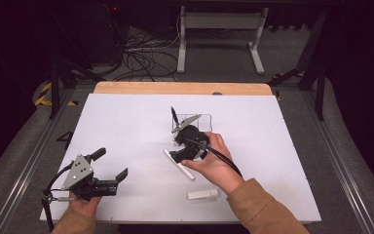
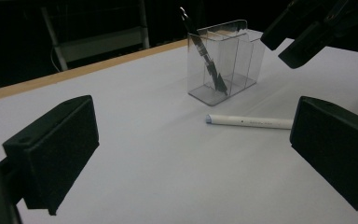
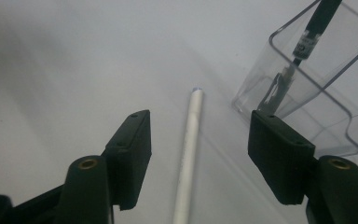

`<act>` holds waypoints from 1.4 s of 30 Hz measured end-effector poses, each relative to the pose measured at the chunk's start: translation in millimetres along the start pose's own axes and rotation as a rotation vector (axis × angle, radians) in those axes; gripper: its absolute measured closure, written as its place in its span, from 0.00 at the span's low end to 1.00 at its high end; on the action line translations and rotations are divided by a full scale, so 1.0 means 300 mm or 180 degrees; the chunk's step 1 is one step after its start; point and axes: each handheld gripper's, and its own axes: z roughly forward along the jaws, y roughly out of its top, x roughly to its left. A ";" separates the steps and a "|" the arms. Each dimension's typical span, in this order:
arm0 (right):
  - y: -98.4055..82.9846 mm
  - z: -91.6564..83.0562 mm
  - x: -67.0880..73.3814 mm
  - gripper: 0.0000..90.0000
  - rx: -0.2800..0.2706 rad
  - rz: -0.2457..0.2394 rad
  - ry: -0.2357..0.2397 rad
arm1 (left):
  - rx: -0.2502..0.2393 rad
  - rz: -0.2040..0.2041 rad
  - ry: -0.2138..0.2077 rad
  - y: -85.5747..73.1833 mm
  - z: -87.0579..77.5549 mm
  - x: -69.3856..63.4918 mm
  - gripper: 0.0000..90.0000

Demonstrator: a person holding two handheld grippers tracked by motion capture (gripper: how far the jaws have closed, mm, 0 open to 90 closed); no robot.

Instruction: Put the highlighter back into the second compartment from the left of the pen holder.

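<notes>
A white pen [image 1: 179,165] [image 2: 249,122] [image 3: 189,154] lies flat on the white table. My right gripper [image 1: 181,152] [image 3: 198,156] hangs low over it, open, one jaw on each side of the pen and neither pad touching it. Just beyond stands a clear plastic holder [image 1: 203,121] [image 2: 228,56] [image 3: 317,79] with a black pen [image 1: 175,116] [image 2: 204,53] [image 3: 310,32] leaning in it. My left gripper [image 1: 110,164] [image 2: 191,154] rests at the near left of the table, open and holding nothing, pointed toward the holder.
A small white block [image 1: 203,194] lies near the front edge, by the right forearm. The table's wooden back edge [image 1: 182,88] runs behind the holder. Cables and a table frame [image 1: 219,34] sit on the floor beyond.
</notes>
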 end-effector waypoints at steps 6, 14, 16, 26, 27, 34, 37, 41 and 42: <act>0.004 0.043 0.009 0.46 0.0166 -0.0040 -0.0134 | 0.0000 0.0001 0.0003 0.000 0.000 0.000 0.02; 0.004 0.101 0.006 0.52 0.0461 0.0026 -0.0094 | 0.0001 0.0001 0.0000 0.000 0.000 0.000 0.02; 0.004 0.115 0.004 0.52 0.0530 0.0052 -0.0091 | 0.0001 -0.0001 0.0001 0.000 0.000 0.000 0.02; 0.002 0.185 0.009 0.58 0.0895 0.0110 -0.0025 | 0.0002 0.0011 0.0000 0.000 0.000 0.002 0.02; 0.003 0.192 0.008 0.58 0.0942 0.0141 0.0005 | 0.0001 0.0009 0.0002 0.000 -0.001 0.002 0.02; 0.002 0.223 0.006 0.60 0.1160 0.0171 -0.0023 | -0.0001 -0.0002 0.0001 0.000 0.000 0.002 0.02; 0.003 0.234 0.007 0.60 0.1225 0.0162 -0.0023 | 0.0000 0.0001 0.0006 0.000 -0.001 0.002 0.02; 0.003 0.248 0.006 0.62 0.1323 0.0188 0.0004 | 0.0003 -0.0012 0.0010 0.000 -0.001 0.003 0.02; 0.003 0.250 0.007 0.64 0.1334 0.0187 -0.0004 | 0.0009 -0.0005 0.0011 0.000 -0.002 0.003 0.02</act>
